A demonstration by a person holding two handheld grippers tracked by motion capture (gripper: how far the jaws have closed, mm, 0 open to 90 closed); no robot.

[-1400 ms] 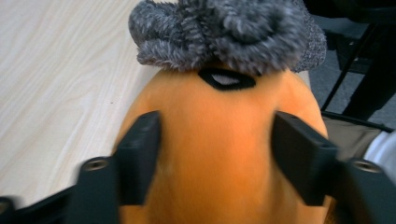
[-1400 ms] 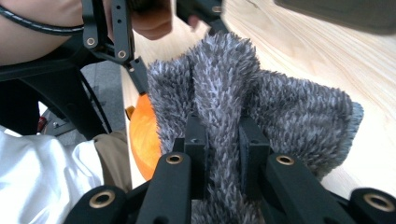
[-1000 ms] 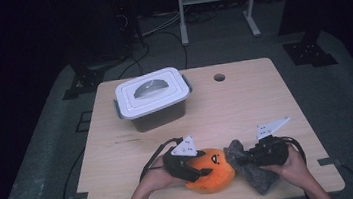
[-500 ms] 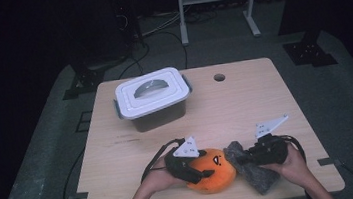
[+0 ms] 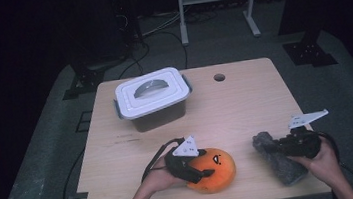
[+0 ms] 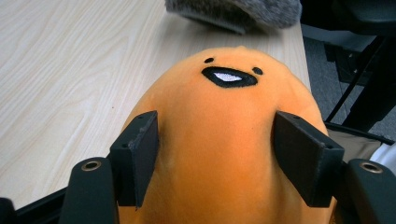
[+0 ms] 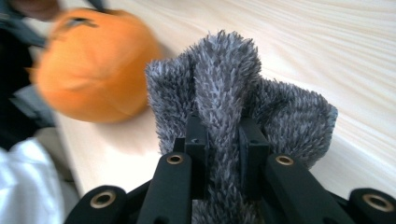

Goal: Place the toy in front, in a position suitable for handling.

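Both grippers are black with brass-ringed screw holes, square fingers, white three-cornered top plates and black cables

Blurred orange plush, edge-cropped

You get a pool of overhead light on the bench in the high view, while the room around it falls off to near black, so the far racks and floor barely read. The pale wood glares a little near its middle, and shadows under things are short and soft. Your left gripper view is bright and even: the orange plush is sharp at its face and softens towards the near edge. Your right gripper view holds the grey fur crisp between the jaws, but the orange plush at far left smears with motion blur, and the sleeve at the near left corner is washed out and unfocused.
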